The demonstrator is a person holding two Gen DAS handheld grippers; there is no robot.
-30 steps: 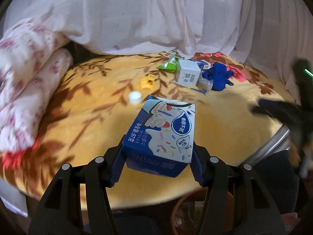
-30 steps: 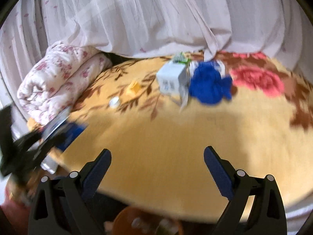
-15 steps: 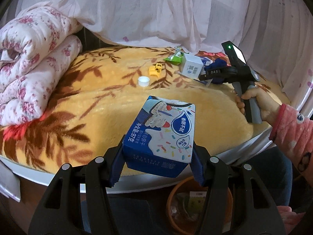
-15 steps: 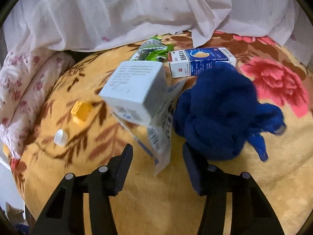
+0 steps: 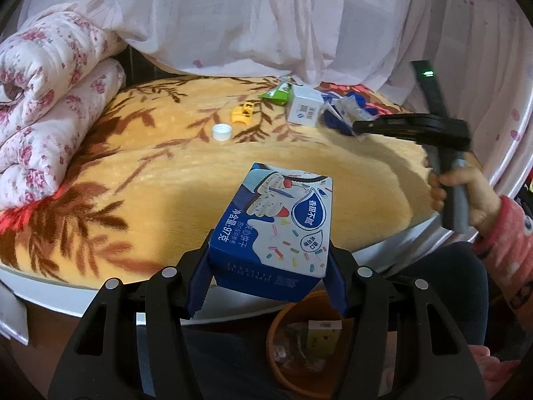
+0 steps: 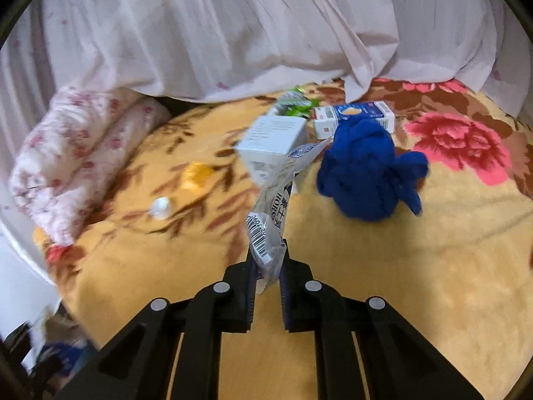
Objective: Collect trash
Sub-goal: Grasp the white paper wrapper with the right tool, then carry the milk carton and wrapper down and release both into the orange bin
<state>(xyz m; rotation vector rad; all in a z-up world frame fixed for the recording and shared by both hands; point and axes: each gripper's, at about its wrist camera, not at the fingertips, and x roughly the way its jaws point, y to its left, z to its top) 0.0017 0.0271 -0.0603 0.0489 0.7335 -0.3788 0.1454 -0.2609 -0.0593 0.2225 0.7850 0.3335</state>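
My left gripper is shut on a blue and white snack box, held above the bed's near edge and over an orange bin with trash in it. My right gripper is shut on a clear plastic wrapper with a barcode, lifted off the yellow blanket. In the left wrist view the right gripper reaches toward the trash pile, held by a hand. A white box, a blue and white carton, a green packet and a blue cloth lie beyond.
A white bottle cap and a yellow plastic piece lie on the blanket to the left. A rolled floral quilt fills the left side. White netting hangs behind. A pink sleeve is at the right.
My right gripper closed from wide open onto the plastic wrapper beside the white box and pulled it back. My left gripper drew back with the snack box over the bin.
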